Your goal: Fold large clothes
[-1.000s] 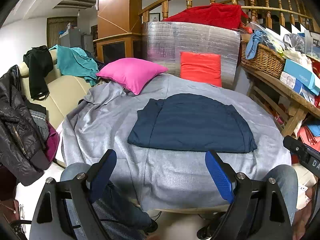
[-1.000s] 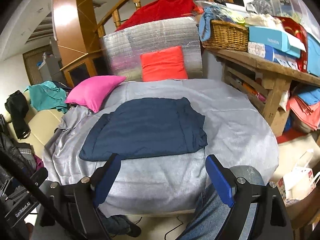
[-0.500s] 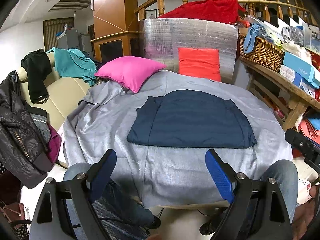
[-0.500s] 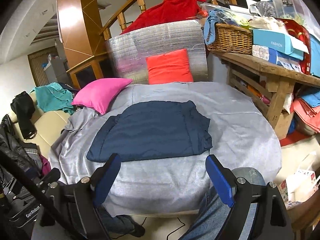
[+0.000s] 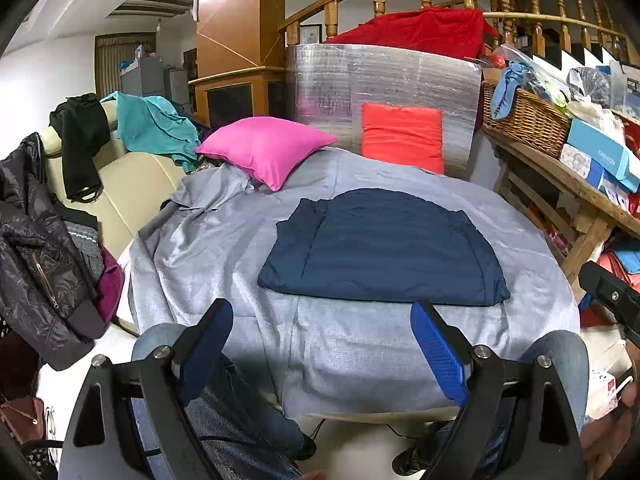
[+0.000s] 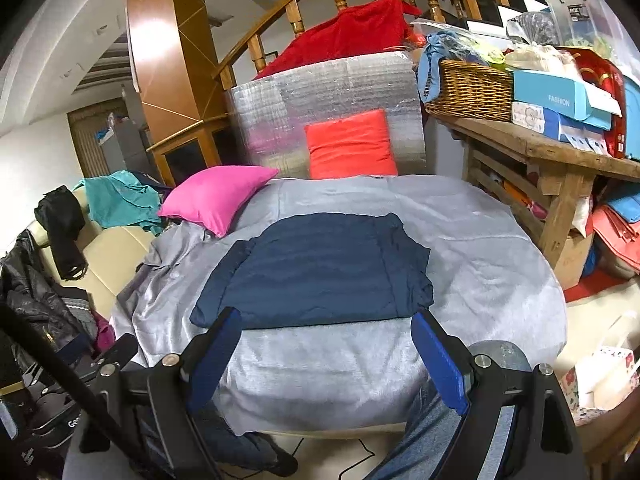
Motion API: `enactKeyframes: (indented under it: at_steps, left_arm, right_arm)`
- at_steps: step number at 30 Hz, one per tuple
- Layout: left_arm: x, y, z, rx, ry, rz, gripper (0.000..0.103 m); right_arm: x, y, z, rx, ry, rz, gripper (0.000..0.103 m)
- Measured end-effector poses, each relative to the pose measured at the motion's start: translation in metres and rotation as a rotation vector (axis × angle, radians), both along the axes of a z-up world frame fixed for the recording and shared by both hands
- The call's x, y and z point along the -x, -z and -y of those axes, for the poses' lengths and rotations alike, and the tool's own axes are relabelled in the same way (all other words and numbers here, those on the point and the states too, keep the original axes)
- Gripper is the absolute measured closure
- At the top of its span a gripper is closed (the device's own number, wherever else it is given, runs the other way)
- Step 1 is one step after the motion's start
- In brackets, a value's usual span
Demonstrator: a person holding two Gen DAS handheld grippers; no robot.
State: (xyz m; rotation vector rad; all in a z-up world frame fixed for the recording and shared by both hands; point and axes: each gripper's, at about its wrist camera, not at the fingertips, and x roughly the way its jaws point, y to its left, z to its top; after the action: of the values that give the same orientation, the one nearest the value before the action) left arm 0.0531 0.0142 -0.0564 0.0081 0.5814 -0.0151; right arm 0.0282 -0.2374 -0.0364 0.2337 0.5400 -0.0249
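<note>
- Left wrist view, nearest first: the left gripper [image 5: 322, 324] has its blue-padded jaws spread wide apart, with nothing between them. It hangs over the person's denim-clad knees [image 5: 160, 344] at the near edge of the table.
- Right wrist view: the right gripper [image 6: 326, 336] is likewise wide apart and empty, just short of the garment's near hem.
- A grey cloth [image 5: 360, 344] covers the round table and drapes over its front edge.
- A navy garment [image 5: 380, 248] lies folded flat at the middle of the cloth, roughly rectangular with a rounded far edge. Its surface is smooth, with sleeve layers tucked in at the left.
- Its long axis runs left to right, and the straight folded hem faces the person.
- Beyond it sit a pink cushion [image 5: 266, 150] at far left and an orange-red cushion [image 5: 402, 136] against a silver foil panel.
- Compared with a second ago, the garment has not shifted; the right view has tilted slightly.
</note>
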Motion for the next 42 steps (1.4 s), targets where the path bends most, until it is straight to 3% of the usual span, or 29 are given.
enactKeyframes:
  at_steps: [42]
  left_arm:
    - [0.0036, -0.0013, 0.003, -0.015, 0.015, -0.013, 0.012]
  right_arm:
    - [-0.0005, 0.0044, -0.0006, 0.009, -0.012, -0.019, 0.014]
